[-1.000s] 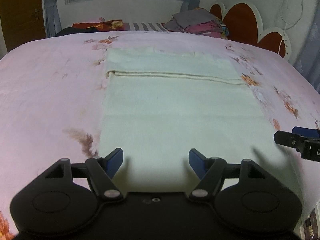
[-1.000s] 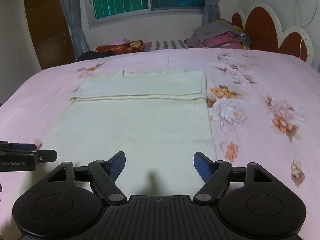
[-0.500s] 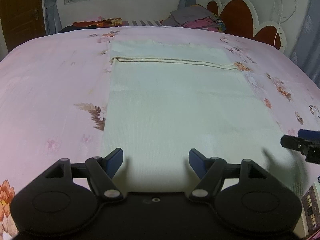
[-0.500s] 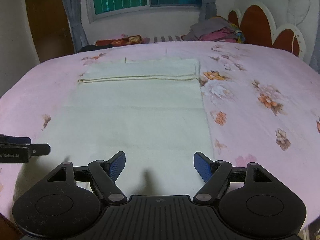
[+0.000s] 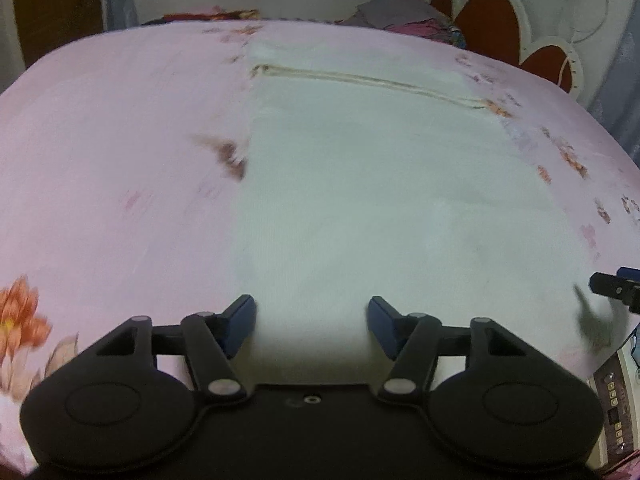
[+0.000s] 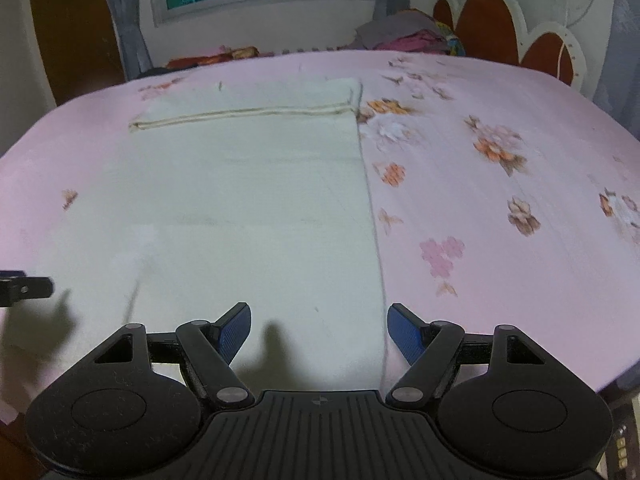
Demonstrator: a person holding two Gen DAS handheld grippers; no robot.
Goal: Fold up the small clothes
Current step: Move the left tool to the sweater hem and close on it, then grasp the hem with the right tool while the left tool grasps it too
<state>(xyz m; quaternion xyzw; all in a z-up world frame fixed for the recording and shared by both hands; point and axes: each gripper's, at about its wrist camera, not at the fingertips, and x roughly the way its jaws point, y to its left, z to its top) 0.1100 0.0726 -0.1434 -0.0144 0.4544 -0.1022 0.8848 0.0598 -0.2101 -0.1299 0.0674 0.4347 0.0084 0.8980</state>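
Note:
A pale cream cloth [image 5: 380, 184] [image 6: 248, 208] lies flat on the pink flowered bedsheet, its far end folded over into a hemmed band [image 6: 244, 110]. My left gripper [image 5: 311, 322] hangs over the cloth's near left corner, its jaws closing with only the cloth's surface below and nothing pinched. My right gripper [image 6: 319, 330] is open over the near right corner, its blue pads straddling the cloth's right edge. Each gripper's tip shows at the side of the other's view. The cloth's near edge is hidden behind the gripper bodies.
The bed [image 6: 500, 208] drops off just before the grippers. A pile of folded clothes [image 6: 404, 34] lies at the far right by the red and white headboard [image 6: 492, 28]. Darker garments [image 6: 212, 56] lie under the window. A panel with buttons [image 5: 614, 412] is at the lower right.
Both grippers have drawn back toward the near end of the cloth and sunk lower over it. The left gripper's fingers stand closer together than before.

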